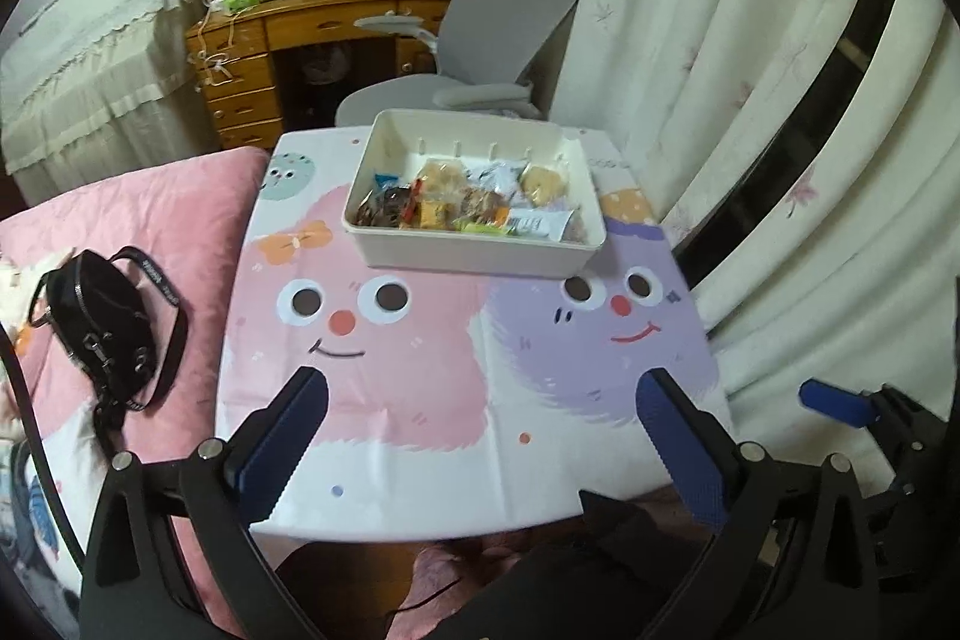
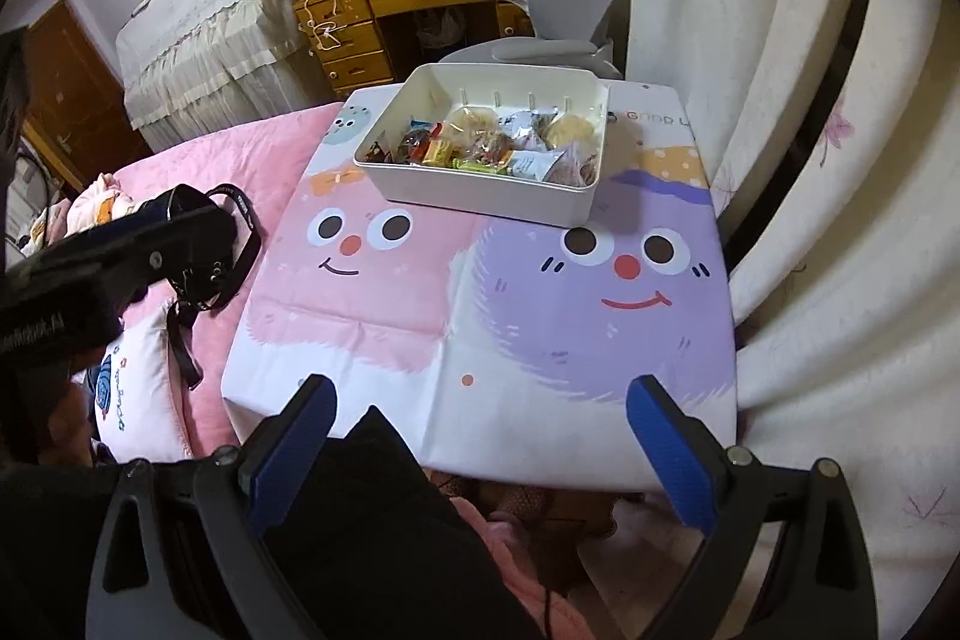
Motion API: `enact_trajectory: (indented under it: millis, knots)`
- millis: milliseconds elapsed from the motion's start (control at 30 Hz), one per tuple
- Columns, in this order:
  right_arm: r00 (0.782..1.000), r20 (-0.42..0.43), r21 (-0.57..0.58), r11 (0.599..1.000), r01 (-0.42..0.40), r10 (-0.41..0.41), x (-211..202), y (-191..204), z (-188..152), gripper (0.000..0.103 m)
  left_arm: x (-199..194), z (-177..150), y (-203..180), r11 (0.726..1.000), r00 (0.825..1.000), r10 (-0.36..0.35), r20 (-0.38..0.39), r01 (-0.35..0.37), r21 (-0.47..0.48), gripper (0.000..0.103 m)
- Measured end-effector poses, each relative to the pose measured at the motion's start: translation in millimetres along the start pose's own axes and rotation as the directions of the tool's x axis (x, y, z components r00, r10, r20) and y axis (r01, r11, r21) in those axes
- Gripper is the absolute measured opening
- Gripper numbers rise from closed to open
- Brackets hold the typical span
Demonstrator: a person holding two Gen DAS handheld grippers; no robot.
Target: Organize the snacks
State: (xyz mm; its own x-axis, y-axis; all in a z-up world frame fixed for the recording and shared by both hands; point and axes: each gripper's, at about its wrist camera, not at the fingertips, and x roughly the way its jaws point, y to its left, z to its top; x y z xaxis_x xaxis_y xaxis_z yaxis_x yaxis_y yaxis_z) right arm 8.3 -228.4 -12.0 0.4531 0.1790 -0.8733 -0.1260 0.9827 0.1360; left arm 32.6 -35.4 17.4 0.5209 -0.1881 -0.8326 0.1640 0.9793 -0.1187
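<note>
A white rectangular bin [image 1: 474, 256] stands at the far side of a small table with a cartoon-face cloth [image 1: 420, 370]. Several wrapped snacks [image 1: 462, 205] lie inside it. The bin [image 2: 480, 196] and snacks [image 2: 498, 141] also show in the right wrist view. My left gripper [image 1: 483, 394] is open and empty, held above the table's near edge. My right gripper [image 2: 480, 400] is open and empty, also at the near edge. Part of the right gripper [image 1: 840, 403] shows at the right of the left wrist view.
A black bag [image 1: 108, 328] lies on the pink bed cover [image 1: 150, 220] left of the table. A grey office chair [image 1: 498, 33] and wooden desk [image 1: 288, 33] stand behind. White curtains [image 1: 750, 99] hang at the right. The left gripper's body [image 2: 78, 268] intrudes at left.
</note>
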Motion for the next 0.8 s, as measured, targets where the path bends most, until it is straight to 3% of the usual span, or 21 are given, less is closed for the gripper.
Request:
enact_trajectory:
  millis: [133,367,800]
  knots:
    - [0.999,0.017,0.014,1.000,0.027,-0.027,0.7,-0.6,-3.5,0.098,4.3,-7.2,0.1,0.997,0.998,0.064,-0.024,-0.065,-0.028,0.102]
    - [0.998,0.068,0.005,1.000,0.008,-0.008,4.0,5.1,-2.1,0.098,-1.3,-11.4,2.8,0.983,0.986,0.167,0.031,-0.164,-0.078,0.102]
    - [0.997,0.076,0.002,1.000,0.011,-0.011,9.0,8.8,2.3,0.103,2.9,-15.9,1.9,0.981,0.983,0.186,0.015,-0.184,-0.057,0.102]
